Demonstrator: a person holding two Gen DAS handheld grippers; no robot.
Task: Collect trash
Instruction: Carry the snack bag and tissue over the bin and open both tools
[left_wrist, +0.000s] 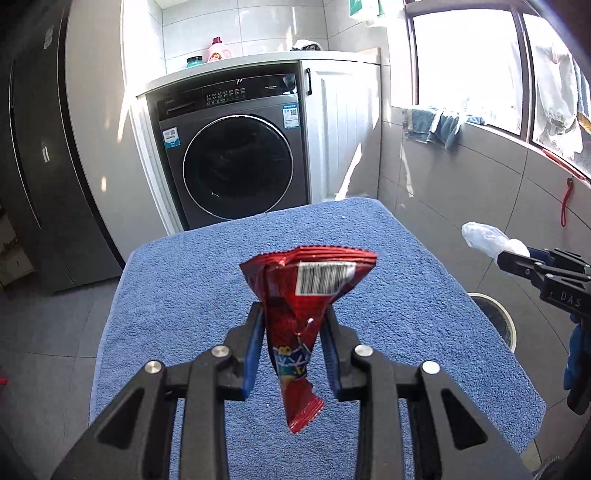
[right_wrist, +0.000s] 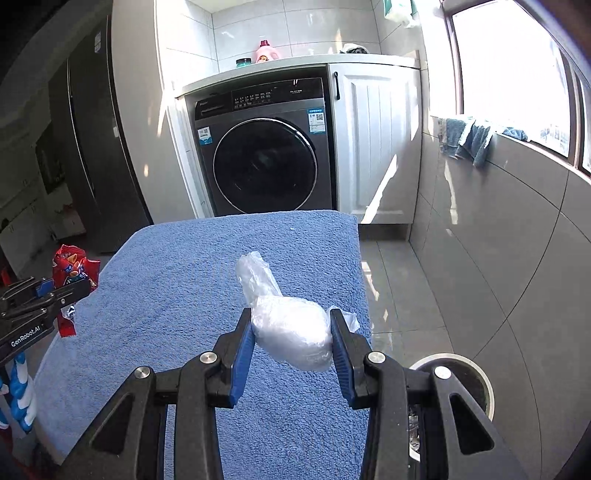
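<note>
The left gripper (left_wrist: 294, 314) pinches a red snack wrapper (left_wrist: 308, 284) with a barcode label, held above the blue towel (left_wrist: 184, 288). The right gripper (right_wrist: 291, 325) clamps a crumpled clear plastic bag (right_wrist: 291, 332) near the towel's right edge. "GenRobot.AI" is printed on the left gripper's side. A round bin (right_wrist: 480, 384) stands on the open floor at right, below. A washing machine (right_wrist: 266, 147) stands far behind.

right gripper (right_wrist: 293, 325) clamped on a clear plastic wad (right_wrist: 291, 334) above the blue towel (right_wrist: 177, 280), bin (right_wrist: 476, 384) at four o'clock
</note>
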